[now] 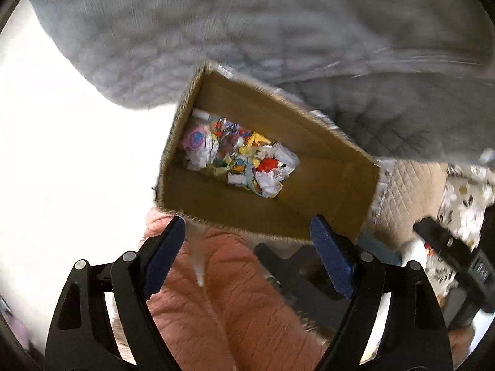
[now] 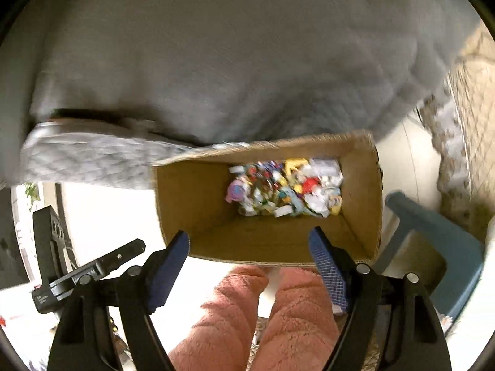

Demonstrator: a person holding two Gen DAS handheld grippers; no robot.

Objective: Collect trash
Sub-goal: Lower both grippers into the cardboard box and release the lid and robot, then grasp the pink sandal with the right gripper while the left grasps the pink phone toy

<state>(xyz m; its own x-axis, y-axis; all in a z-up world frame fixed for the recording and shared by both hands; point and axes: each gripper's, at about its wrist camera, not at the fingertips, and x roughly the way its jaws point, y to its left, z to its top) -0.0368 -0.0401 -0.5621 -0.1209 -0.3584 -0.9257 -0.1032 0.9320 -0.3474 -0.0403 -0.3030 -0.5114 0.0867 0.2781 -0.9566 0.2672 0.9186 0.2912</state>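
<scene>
A tall open cardboard box (image 1: 334, 185) (image 2: 191, 204) stands on the pale floor against a grey quilted cover. At its bottom lies a heap of colourful crumpled trash (image 1: 241, 160) (image 2: 287, 188): wrappers, white paper, red and yellow bits. My left gripper (image 1: 247, 247) hangs above the box's near rim, pointing steeply down, open, with nothing between its blue pads (image 1: 332, 259). My right gripper (image 2: 249, 256) hovers over the near rim too, open and empty. Part of the left gripper (image 2: 92, 272) shows at the left of the right wrist view.
A grey quilted cover (image 1: 216, 31) (image 2: 216, 61) drapes over furniture behind the box. A person's legs in pink fleece (image 1: 222, 303) (image 2: 278, 315) stand just before it. A blue plastic stool (image 2: 433, 247) sits right of the box. Beige quilted fabric (image 1: 411, 191) lies at right.
</scene>
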